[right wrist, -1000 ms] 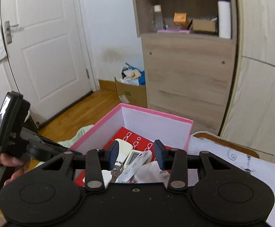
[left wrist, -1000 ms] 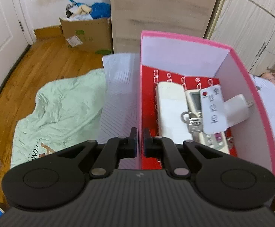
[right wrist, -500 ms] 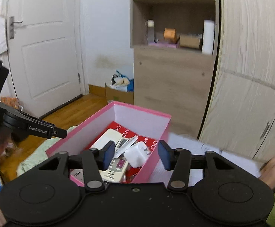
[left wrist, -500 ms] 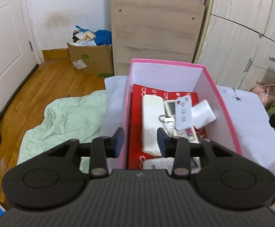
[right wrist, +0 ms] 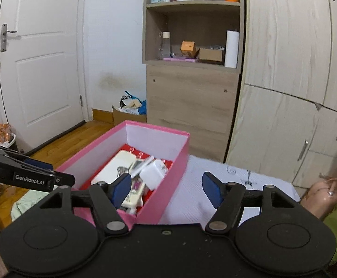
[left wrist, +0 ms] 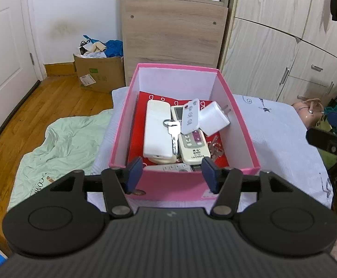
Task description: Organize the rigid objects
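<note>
Hovering just short of the near wall of the pink box (left wrist: 184, 185), left hand-held gripper (left wrist: 171, 170) has its jaws spread wide, nothing between the blue pads. Right hand-held gripper (right wrist: 167, 186) also spread wide and empty; its left pad sits in front of the box's near right corner, its right pad over the white cover (right wrist: 191, 199). The box stands on that white patterned cover, open top, white inner walls, red lining with white loops on the floor. Inside, all loose items are piled together: long white remote (left wrist: 157, 129) lying lengthwise along the left side; cream remote with display and pink buttons (left wrist: 192, 142) beside it on the right; small white remote with a red button (left wrist: 190, 117) lying tilted across the top of the cream one; white plug adapter (left wrist: 213, 118) propped at an angle against the right wall, prongs toward the wall; silver key on a ring (left wrist: 173, 132) resting across the seam between the two long remotes. Another remote (left wrist: 176, 168) lies crosswise at the near wall, mostly hidden by the rim. Something small and clear sits at the right of the cream remote, can't tell what. Green sheet (left wrist: 64, 143) crumpled on the wood floor left of the box; cardboard carton (left wrist: 101, 73) against the wall behind.
</note>
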`<state>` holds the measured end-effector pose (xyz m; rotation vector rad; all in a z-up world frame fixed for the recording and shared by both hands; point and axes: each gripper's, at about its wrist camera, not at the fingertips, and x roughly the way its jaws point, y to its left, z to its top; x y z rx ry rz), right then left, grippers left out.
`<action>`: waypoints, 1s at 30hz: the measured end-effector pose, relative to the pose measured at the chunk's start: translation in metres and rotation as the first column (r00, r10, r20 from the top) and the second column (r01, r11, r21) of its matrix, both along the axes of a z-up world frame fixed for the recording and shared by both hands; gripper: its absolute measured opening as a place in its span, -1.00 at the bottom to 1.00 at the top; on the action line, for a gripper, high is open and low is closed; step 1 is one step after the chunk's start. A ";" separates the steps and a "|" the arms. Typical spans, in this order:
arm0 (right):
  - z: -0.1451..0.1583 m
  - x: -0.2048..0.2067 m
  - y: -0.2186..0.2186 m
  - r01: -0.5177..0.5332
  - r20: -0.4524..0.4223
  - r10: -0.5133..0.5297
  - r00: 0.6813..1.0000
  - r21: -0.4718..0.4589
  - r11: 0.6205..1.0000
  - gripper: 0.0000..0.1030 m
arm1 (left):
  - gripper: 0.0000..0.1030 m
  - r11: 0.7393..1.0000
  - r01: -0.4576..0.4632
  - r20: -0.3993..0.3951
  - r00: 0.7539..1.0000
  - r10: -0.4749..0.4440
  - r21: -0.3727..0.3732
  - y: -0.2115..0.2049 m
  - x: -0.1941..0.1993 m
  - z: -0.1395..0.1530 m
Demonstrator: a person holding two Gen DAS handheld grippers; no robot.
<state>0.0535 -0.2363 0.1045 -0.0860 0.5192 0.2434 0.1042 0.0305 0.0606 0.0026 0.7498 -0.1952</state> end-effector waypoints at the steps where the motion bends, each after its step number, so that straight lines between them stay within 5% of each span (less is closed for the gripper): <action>1: -0.002 -0.001 -0.001 0.003 -0.007 -0.003 1.000 0.002 1.000 0.40 | 0.15 1.000 -0.002 0.004 1.000 0.002 -0.001 -0.001 -0.003 -0.001; 4: -0.008 -0.008 -0.002 0.024 -0.022 -0.024 0.999 -0.013 1.000 0.42 | 0.23 1.000 0.000 0.014 1.000 0.000 0.001 -0.005 -0.012 -0.004; 12: -0.018 -0.025 0.002 0.128 0.009 -0.128 0.992 -0.099 0.987 0.87 | 0.40 1.000 0.002 0.020 1.000 -0.002 0.006 -0.009 -0.025 -0.011; 30: -0.026 -0.035 -0.013 0.190 -0.019 -0.191 0.981 -0.042 0.981 0.89 | 0.79 0.992 -0.088 0.126 0.989 0.075 0.094 -0.014 -0.044 -0.017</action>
